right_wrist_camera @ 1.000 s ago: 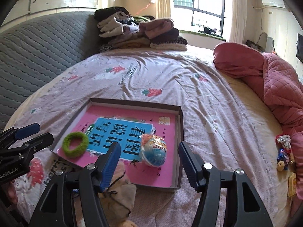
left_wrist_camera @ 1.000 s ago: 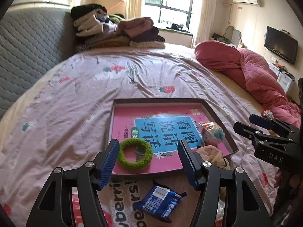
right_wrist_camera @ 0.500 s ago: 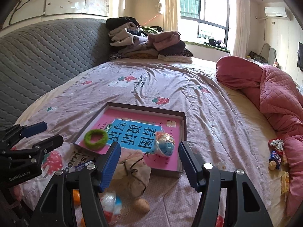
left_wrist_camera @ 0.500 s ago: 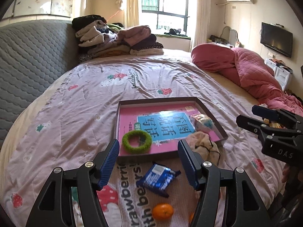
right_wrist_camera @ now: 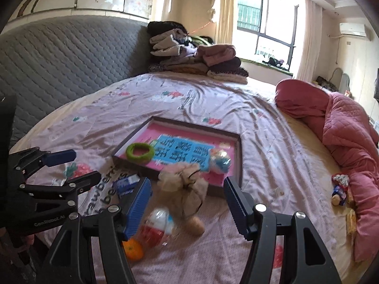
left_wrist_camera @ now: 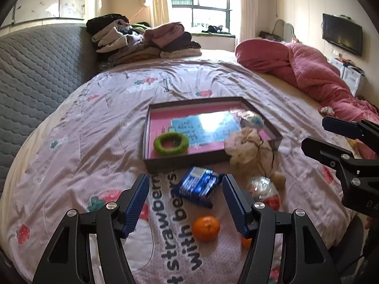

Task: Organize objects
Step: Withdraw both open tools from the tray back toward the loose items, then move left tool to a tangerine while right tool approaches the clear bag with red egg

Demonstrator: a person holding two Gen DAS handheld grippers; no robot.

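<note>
tray (left_wrist_camera: 184, 159): green ring (left_wrist_camera: 171, 143), egg toy (left_wrist_camera: 252, 119) inside | blue packet (left_wrist_camera: 198, 186), orange (left_wrist_camera: 205, 228): on bedsheet beside it

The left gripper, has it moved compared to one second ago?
Yes. The left gripper has pulled back from the tray: its fingers framed the green ring before, and now they frame the blue packet nearer the bed edge.

Second orange (left_wrist_camera: 246, 241) mostly hidden behind a finger.
</note>
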